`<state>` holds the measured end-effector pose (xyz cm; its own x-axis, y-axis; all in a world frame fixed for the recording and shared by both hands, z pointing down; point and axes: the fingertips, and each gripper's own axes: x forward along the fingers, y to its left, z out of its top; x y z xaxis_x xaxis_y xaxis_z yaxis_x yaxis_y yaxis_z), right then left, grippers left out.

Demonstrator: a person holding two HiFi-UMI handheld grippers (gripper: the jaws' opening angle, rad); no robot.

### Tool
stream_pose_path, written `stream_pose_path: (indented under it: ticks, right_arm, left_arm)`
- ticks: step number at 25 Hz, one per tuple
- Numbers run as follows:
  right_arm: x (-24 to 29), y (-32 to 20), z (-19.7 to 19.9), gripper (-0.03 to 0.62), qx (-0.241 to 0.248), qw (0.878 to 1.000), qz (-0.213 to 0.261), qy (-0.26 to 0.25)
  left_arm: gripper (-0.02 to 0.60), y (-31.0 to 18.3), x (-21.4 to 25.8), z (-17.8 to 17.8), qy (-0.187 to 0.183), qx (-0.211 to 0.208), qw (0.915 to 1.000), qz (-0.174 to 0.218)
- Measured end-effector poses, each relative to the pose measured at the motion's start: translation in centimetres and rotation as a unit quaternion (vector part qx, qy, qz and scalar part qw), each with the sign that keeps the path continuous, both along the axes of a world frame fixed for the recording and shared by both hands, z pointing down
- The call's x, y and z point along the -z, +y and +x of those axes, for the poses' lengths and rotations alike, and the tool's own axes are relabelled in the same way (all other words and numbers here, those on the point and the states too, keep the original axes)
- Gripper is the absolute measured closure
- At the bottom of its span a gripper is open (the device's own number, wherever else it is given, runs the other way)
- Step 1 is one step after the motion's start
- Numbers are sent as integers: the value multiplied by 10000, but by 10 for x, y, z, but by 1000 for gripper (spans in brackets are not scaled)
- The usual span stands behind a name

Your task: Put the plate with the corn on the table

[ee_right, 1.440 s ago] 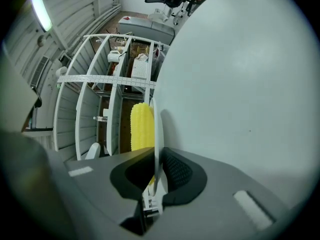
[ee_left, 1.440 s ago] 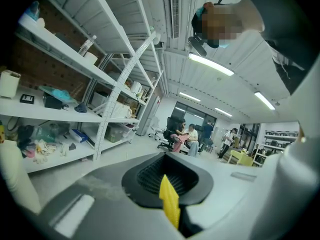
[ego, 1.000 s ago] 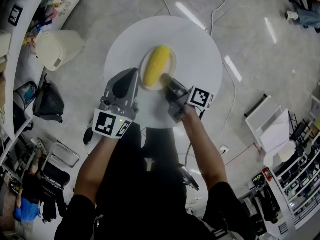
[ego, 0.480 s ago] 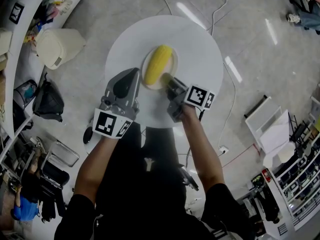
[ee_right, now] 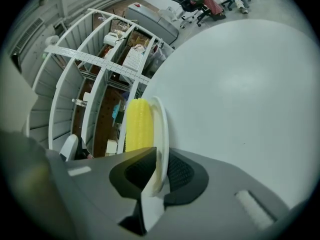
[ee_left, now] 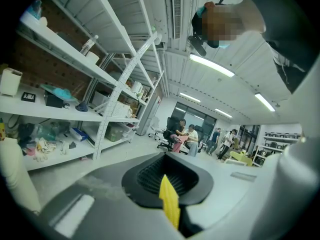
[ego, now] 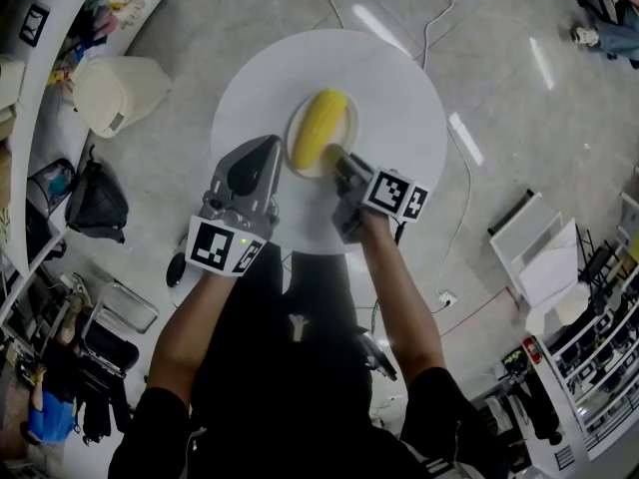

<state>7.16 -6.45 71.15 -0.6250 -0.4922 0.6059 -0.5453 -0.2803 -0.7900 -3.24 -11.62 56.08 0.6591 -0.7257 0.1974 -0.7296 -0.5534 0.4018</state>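
Head view: one round white table (ego: 399, 78) bears one white plate (ego: 312, 174) with a single yellow corn cob (ego: 322, 128) lying on it. Two grippers reach in. The left gripper (ego: 262, 150) hangs just left of the plate, apart from it. The right gripper (ego: 332, 156) meets the plate's near rim. On the grey floor around are a beige bin (ego: 115, 93), a black bag (ego: 95, 203) and loose cables (ego: 439, 8).

Left gripper view: the left gripper (ee_left: 167, 184) has its jaws together on nothing. Beyond are white shelving (ee_left: 100, 84), strip lights and two seated people (ee_left: 185, 134).

Right gripper view: the right gripper (ee_right: 157, 176) has the plate (ee_right: 161, 129) rim between its pads, both seeming to touch it. Its jaws have just been opening. The corn cob (ee_right: 138, 124) lies just past them, the table (ee_right: 240, 84) under the plate and shelving (ee_right: 95, 84) behind.
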Motion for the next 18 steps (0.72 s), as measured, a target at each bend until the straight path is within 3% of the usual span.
stream_pose_path:
  ticks: [7, 18]
  right_arm:
    - [5, -2, 5, 487, 224, 9985, 185, 455]
    - [3, 3, 13, 484, 816, 9869, 340, 1353]
  left_arm:
    - [578, 2, 1, 1, 12, -17, 10000, 3]
    - [578, 6, -2, 4, 8, -68, 10000, -27]
